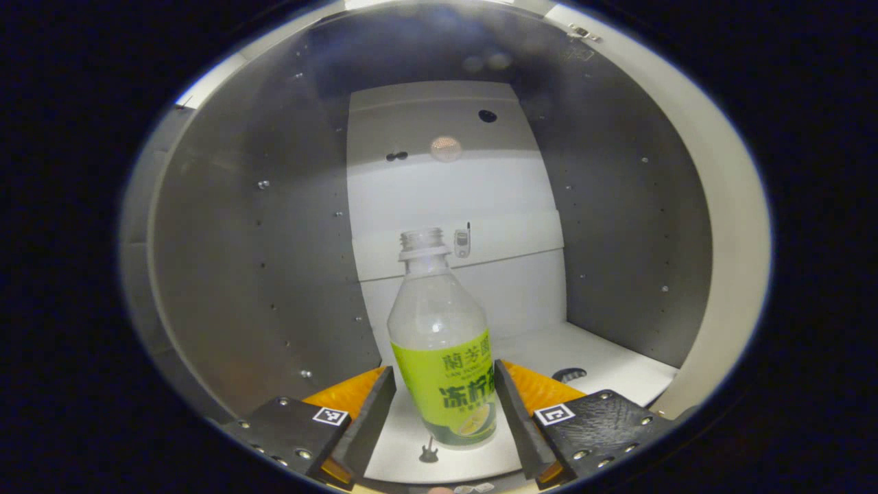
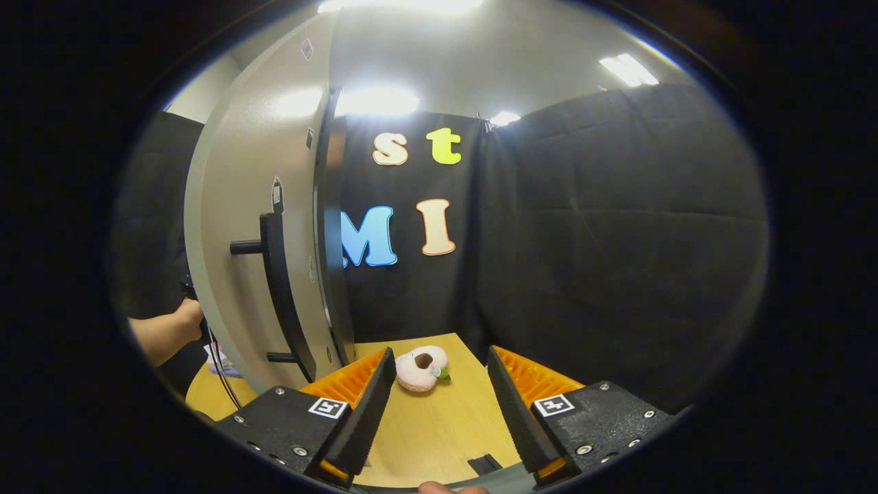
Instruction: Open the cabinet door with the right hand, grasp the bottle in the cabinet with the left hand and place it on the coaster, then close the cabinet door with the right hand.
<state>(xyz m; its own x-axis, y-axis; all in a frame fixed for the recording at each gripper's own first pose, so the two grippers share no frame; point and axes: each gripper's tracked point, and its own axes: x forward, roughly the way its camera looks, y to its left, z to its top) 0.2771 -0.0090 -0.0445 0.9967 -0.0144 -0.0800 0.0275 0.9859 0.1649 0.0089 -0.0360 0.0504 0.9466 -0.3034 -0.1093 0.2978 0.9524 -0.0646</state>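
A pink doughnut-shaped plush toy (image 2: pixel 422 368) lies on the wooden counter (image 2: pixel 439 425) near the black cloth wall (image 2: pixel 603 240)

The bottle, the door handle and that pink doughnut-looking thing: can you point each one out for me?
bottle (image 1: pixel 442 343): left gripper view, on its body at the top of the green label.
door handle (image 2: pixel 278 288): right gripper view, on the middle of the dark upright bar.
pink doughnut-shaped coaster (image 2: pixel 411 374): right gripper view, on its left rim.
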